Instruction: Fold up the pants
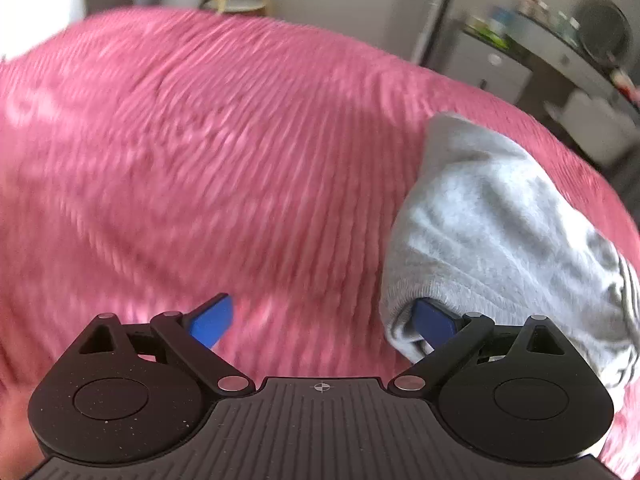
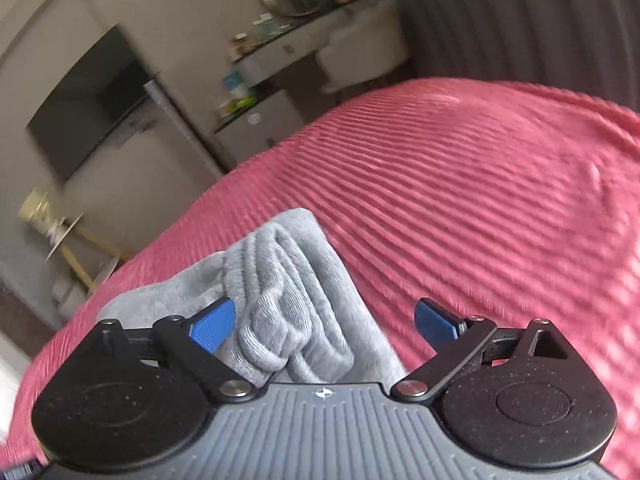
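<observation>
Grey knit pants (image 2: 288, 292) lie bunched in a folded bundle on the pink ribbed bedspread (image 2: 480, 184). Both the left claw (image 1: 322, 318) and right claw (image 2: 324, 320) gape wide, holding nothing. Snagging one loose layer could unroll the bundle. No brand or writing is readable; both views are blurred.
</observation>
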A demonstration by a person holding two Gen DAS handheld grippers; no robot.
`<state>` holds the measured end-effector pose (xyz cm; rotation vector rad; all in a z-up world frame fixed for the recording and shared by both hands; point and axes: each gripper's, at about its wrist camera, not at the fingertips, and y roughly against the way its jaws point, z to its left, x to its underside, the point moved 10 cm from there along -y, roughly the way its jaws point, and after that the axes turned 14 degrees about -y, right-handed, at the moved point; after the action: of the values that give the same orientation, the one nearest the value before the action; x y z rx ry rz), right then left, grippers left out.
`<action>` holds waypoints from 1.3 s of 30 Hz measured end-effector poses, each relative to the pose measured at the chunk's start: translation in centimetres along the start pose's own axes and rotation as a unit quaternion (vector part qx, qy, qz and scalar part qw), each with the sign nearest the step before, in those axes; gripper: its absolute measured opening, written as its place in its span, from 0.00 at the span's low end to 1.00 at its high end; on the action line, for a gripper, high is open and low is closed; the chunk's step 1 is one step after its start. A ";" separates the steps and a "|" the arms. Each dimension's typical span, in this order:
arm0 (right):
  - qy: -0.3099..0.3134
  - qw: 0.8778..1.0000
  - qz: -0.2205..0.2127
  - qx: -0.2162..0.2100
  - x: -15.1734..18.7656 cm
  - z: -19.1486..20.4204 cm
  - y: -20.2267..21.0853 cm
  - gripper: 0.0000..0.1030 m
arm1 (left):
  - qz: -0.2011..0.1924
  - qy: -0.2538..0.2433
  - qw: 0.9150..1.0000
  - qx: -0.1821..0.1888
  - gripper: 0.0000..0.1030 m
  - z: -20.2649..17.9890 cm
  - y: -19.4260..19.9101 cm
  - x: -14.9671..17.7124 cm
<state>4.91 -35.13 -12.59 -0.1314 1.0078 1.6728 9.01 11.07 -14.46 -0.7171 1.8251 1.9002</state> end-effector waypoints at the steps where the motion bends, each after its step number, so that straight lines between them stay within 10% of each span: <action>1: 0.020 1.000 0.007 -0.004 -0.4 0.2 0.0 0.94 | -0.002 -0.018 1.000 -0.002 0.96 -0.1 0.2 -0.4; 7: 0.081 0.993 0.084 -0.026 -1.5 0.7 -2.4 0.94 | -0.068 -0.059 0.994 -0.060 0.98 1.1 2.9 -4.2; 10: 0.051 0.989 0.128 -0.046 -2.2 0.3 -4.2 0.94 | -0.106 -0.079 0.990 0.039 0.98 -0.2 1.6 -6.4; 13: 0.035 0.982 0.175 -0.066 -2.0 -0.2 -6.1 0.94 | -0.022 -0.073 0.980 0.184 0.98 -2.6 -3.7 -6.2; 18: -0.011 0.963 0.254 -0.090 -1.8 -0.9 -9.0 0.94 | 0.063 -0.041 0.970 0.232 0.98 -3.3 -9.9 -6.1; 28: -0.040 0.920 0.351 -0.169 -0.9 -0.8 -11.5 0.94 | 0.137 -0.057 0.910 0.386 0.99 -9.2 -14.1 -7.0; 33: -0.016 0.888 0.405 -0.217 1.1 2.2 -11.9 0.95 | 0.159 -0.101 0.893 0.407 1.00 -12.0 -15.6 -7.4; 39: 0.067 0.885 0.427 -0.175 5.0 4.6 -13.7 0.95 | 0.176 -0.116 0.894 0.396 1.00 -13.0 -15.8 -8.2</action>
<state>16.36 -28.14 -19.94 -0.0330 0.9045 2.6873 26.25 -0.41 -22.01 0.1245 2.3985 1.1365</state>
